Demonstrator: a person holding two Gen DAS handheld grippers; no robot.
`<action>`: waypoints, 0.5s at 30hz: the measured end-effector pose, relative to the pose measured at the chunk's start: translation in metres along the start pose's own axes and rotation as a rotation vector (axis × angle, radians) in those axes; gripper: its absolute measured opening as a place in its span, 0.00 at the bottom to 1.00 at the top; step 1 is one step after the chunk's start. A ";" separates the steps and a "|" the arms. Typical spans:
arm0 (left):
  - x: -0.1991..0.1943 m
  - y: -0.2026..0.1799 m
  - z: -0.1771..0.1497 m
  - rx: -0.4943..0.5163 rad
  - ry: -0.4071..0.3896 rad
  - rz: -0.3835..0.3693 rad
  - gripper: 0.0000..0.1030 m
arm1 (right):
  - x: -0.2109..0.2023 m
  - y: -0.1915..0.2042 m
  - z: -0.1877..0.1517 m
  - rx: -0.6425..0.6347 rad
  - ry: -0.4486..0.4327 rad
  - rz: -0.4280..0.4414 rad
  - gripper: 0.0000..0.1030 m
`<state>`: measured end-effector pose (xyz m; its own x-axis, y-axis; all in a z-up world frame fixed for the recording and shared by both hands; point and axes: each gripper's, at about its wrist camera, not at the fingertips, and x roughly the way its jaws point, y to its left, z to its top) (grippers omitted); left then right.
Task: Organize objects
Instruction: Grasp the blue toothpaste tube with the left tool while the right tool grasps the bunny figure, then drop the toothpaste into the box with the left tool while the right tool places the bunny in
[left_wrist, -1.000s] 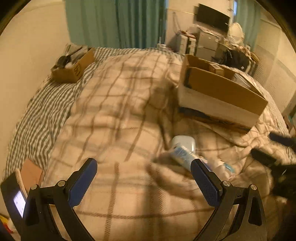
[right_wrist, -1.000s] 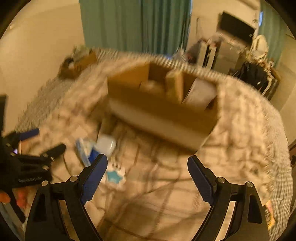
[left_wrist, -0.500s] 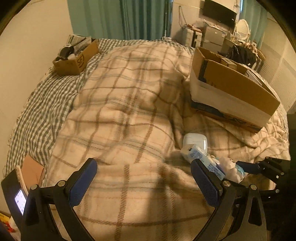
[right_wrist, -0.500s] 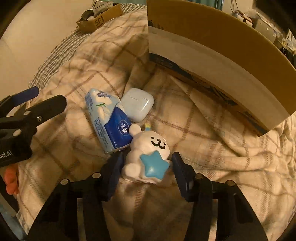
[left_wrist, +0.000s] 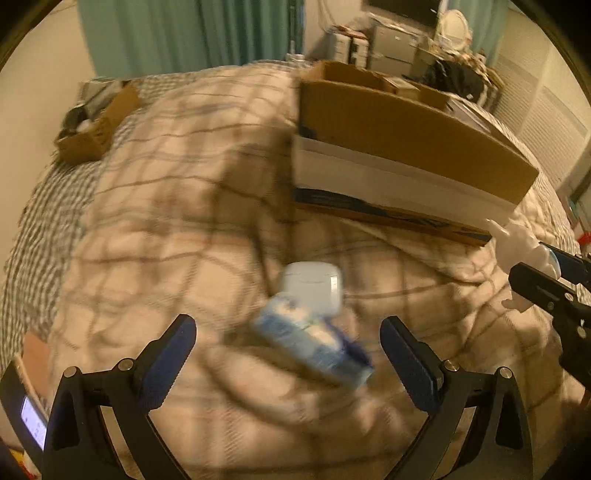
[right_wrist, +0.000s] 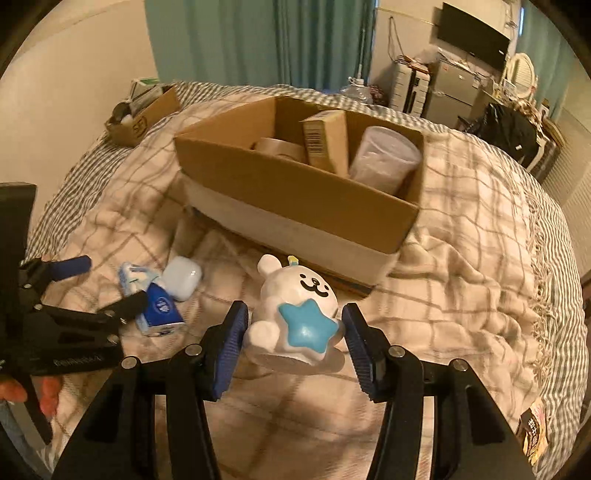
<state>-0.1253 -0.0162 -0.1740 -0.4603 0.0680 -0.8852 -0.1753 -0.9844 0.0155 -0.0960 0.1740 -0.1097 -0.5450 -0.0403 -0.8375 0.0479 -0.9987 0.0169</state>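
Note:
My right gripper (right_wrist: 293, 325) is shut on a white bunny toy with a blue star (right_wrist: 295, 310) and holds it above the plaid blanket, in front of the large cardboard box (right_wrist: 295, 188). The toy shows at the right edge of the left wrist view (left_wrist: 517, 243). My left gripper (left_wrist: 288, 347) is open, its fingers either side of a blue tissue pack (left_wrist: 314, 347) and a white earbud case (left_wrist: 314, 284) on the blanket. Both lie left of the toy in the right wrist view: tissue pack (right_wrist: 151, 299), case (right_wrist: 183, 277).
The large box holds a tape roll (right_wrist: 275, 147), a small carton (right_wrist: 325, 140) and a plastic cup (right_wrist: 384, 158). A smaller cardboard box (right_wrist: 144, 114) sits at the bed's far left corner. A snack packet (right_wrist: 532, 432) lies at the bed's right edge.
My right gripper has closed on the bunny toy and lifted it off the blanket. My left gripper has moved right, over the tissue pack and earbud case.

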 end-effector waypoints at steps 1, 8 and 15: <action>0.005 -0.003 0.001 0.007 0.011 0.005 0.91 | 0.002 -0.002 -0.001 0.008 0.001 0.011 0.51; 0.021 -0.005 -0.005 -0.011 0.083 -0.050 0.35 | 0.010 -0.004 -0.004 0.021 0.013 0.060 0.51; -0.020 -0.004 -0.013 -0.036 -0.001 -0.068 0.27 | -0.009 -0.006 -0.005 0.041 -0.062 0.043 0.51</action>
<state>-0.1037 -0.0153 -0.1629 -0.4488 0.1354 -0.8833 -0.1748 -0.9827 -0.0618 -0.0872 0.1802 -0.1047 -0.5943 -0.0841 -0.7998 0.0387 -0.9964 0.0760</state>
